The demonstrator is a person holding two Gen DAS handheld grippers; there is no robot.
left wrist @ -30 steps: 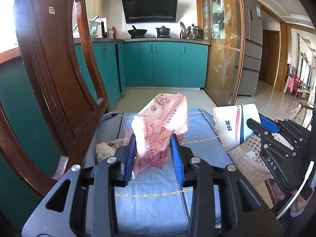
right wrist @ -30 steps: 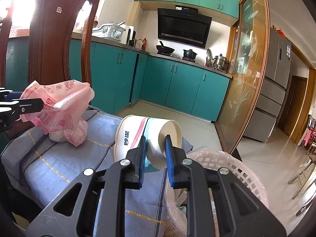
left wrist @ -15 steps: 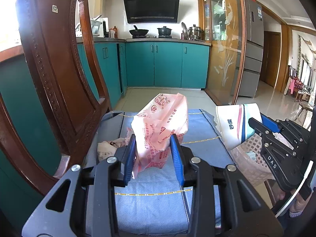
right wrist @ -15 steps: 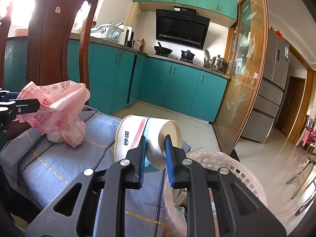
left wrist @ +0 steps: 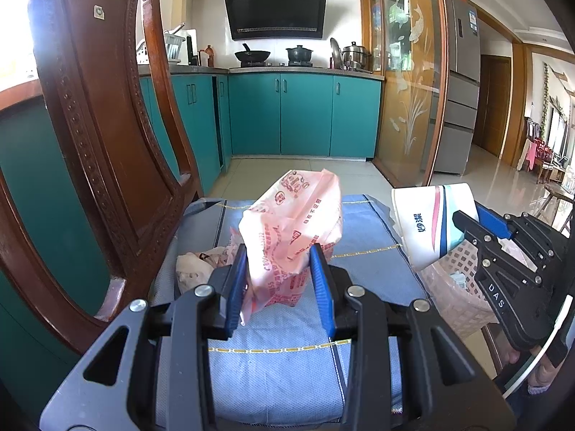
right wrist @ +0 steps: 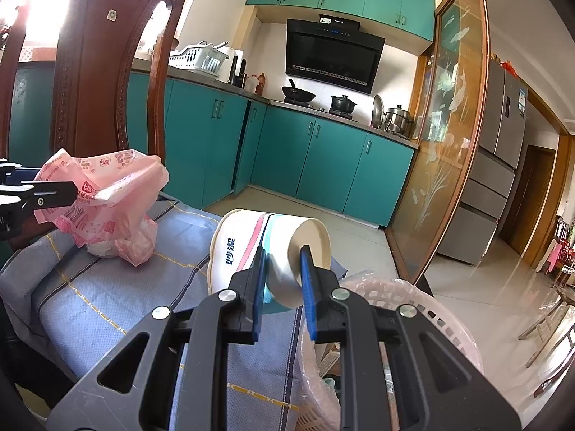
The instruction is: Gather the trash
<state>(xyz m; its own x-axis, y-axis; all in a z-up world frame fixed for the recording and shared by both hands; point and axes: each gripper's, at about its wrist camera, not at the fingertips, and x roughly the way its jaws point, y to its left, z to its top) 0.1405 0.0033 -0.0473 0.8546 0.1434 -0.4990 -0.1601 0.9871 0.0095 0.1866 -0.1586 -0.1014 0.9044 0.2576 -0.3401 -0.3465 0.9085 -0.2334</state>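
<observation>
My left gripper (left wrist: 279,280) is shut on a pink printed plastic bag (left wrist: 293,230) and holds it just above the blue cloth on the chair seat (left wrist: 273,366). The bag also shows in the right wrist view (right wrist: 104,194). My right gripper (right wrist: 284,280) is shut on a white paper bowl with red and teal stripes (right wrist: 251,251), held tilted beside the rim of a pink trash basket (right wrist: 413,301). The bowl (left wrist: 427,222) and basket (left wrist: 456,280) show at right in the left wrist view. A second crumpled bag (left wrist: 194,265) lies on the cloth.
A carved wooden chair back (left wrist: 107,125) rises close on the left. Teal kitchen cabinets (left wrist: 305,115) and a glass partition (left wrist: 409,82) stand beyond the tiled floor. The basket holds some trash and stands at the seat's right edge.
Both grippers keep their holds. The view has shifted slightly; the bag and bowl stay about where they were.
</observation>
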